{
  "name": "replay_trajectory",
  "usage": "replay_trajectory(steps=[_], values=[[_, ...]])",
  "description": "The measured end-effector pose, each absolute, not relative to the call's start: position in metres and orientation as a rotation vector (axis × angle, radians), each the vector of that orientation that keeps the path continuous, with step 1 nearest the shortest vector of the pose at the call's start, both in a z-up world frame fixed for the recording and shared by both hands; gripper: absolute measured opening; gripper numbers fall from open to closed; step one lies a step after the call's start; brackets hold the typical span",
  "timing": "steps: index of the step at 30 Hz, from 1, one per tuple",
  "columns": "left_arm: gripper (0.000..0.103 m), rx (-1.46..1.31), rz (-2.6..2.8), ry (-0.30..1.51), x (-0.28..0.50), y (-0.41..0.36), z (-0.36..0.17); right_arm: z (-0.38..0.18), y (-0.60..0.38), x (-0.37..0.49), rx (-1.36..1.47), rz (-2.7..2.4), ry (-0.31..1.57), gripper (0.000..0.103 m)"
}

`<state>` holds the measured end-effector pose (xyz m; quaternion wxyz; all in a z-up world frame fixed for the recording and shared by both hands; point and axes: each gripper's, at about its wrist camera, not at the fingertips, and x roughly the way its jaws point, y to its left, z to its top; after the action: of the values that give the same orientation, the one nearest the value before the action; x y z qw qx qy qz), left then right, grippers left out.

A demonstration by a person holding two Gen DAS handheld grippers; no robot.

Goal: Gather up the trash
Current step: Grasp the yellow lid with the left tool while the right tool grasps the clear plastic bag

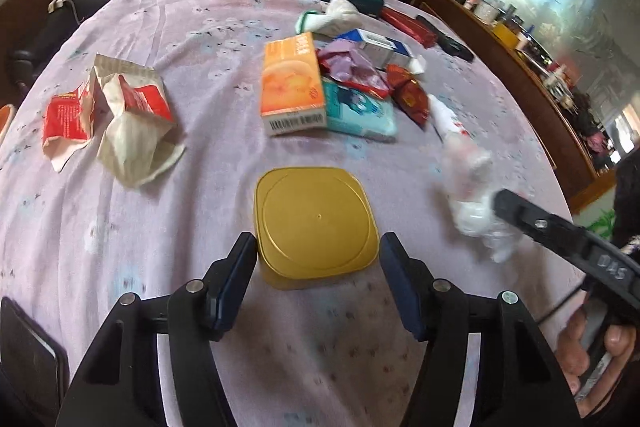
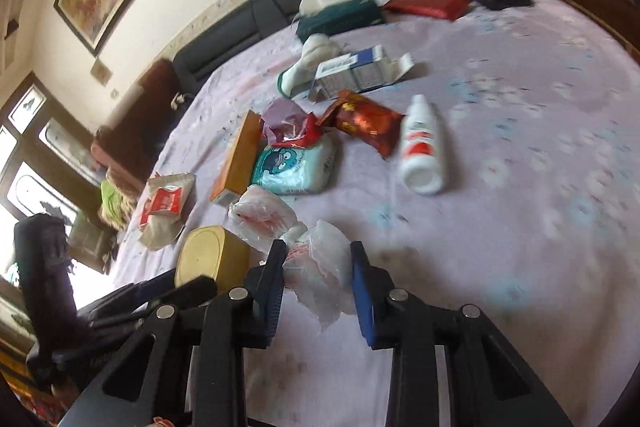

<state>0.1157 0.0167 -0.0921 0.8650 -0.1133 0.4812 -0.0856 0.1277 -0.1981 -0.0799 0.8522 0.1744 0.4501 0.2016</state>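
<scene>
Crumpled clear plastic bag (image 2: 316, 267) sits on the near part of the pale lilac flowered tablecloth (image 2: 520, 227), pinched between the right gripper (image 2: 318, 247) pads: jaws narrow, both pads pressed into the film, loose ends sticking out ahead and below. In the left wrist view the same bag is a blurred white lump at the tip of the right gripper's black finger, with the person's hand (image 1: 592, 359) on the handle behind it. Just left of the bag: a square yellow plastic tub with a gold lid (image 1: 316, 215), upright on the cloth. Left gripper (image 1: 318, 241) straddles it at mid width, left pad touching the lid edge, right pad hard against the other side, so it reads as a grip. Further out, centre of table, a pile: orange cardboard carton (image 1: 292, 83) lying beside a teal wipes pack (image 1: 360, 111), a purple crumpled wrapper (image 1: 352, 63) on top of them, a red-and-gold foil packet (image 2: 364, 123) next to it, and a white plastic bottle with red print (image 2: 422, 147) lying on its side, apart from the pile. Behind these, an opened blue-and-white cardboard box (image 2: 360, 71). Well off to the left, torn red-and-white paper packets (image 1: 128, 107). Far edge: dark green tissue box (image 2: 340, 17).
</scene>
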Motion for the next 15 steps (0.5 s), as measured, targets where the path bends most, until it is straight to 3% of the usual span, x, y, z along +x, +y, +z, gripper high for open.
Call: replay_trajectory(steps=[10,15], values=[[0.062,-0.161,-0.297,1.0,0.054,-0.021,-0.074,-0.037,-0.257,0.014,0.453,0.336,0.791,0.033],[0.062,-0.069,-0.28,1.061,0.044,-0.044,-0.092,-0.023,-0.275,-0.023,0.449,0.32,0.738,0.033]])
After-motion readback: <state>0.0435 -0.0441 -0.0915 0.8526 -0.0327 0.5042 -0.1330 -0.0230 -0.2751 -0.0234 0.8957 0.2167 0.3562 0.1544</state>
